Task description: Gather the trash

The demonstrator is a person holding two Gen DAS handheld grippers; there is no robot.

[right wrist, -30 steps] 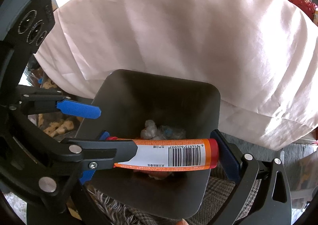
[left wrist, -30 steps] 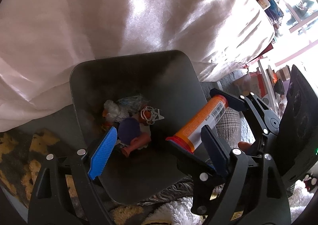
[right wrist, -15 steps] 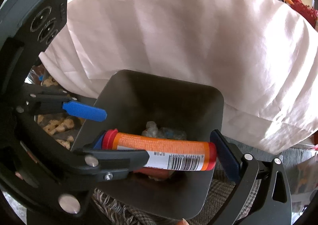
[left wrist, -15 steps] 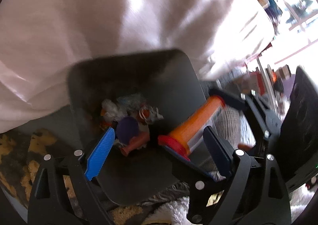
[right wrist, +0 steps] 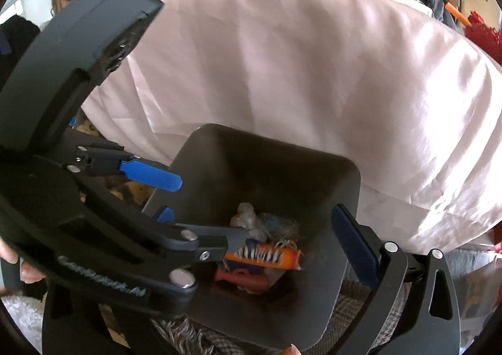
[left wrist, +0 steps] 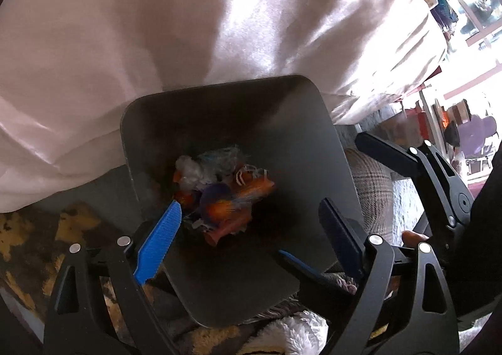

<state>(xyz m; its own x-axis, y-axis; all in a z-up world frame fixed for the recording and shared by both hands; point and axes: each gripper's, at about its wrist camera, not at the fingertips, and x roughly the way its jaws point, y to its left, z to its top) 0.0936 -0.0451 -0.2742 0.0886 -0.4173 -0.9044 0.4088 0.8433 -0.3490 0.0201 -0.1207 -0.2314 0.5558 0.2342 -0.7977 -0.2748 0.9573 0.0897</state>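
A dark grey bin (left wrist: 298, 123) (right wrist: 345, 179) stands against a bed draped in a pink sheet. The orange tube (left wrist: 244, 198) (right wrist: 263, 256) lies blurred in the bin on top of a heap of trash (left wrist: 213, 173) (right wrist: 251, 220). My left gripper (left wrist: 248, 235) is open and empty over the bin's near rim. My right gripper (right wrist: 291, 235) is open and empty over the bin mouth. Each gripper shows in the other's view, the right one (left wrist: 408, 166) at the bin's right side and the left one (right wrist: 150, 173) at its left.
The pink sheet (left wrist: 188, 25) (right wrist: 298, 72) hangs down behind the bin. A yellow and black patterned rug (left wrist: 37, 229) lies at the left. Plaid fabric (left wrist: 373, 182) and a white fluffy textile (left wrist: 291, 336) lie at the bin's right and near side. Cluttered furniture stands at the far right.
My right gripper opened and let go of the orange tube, which tipped red cap down and dropped into the bin onto the trash. My left gripper stayed open.
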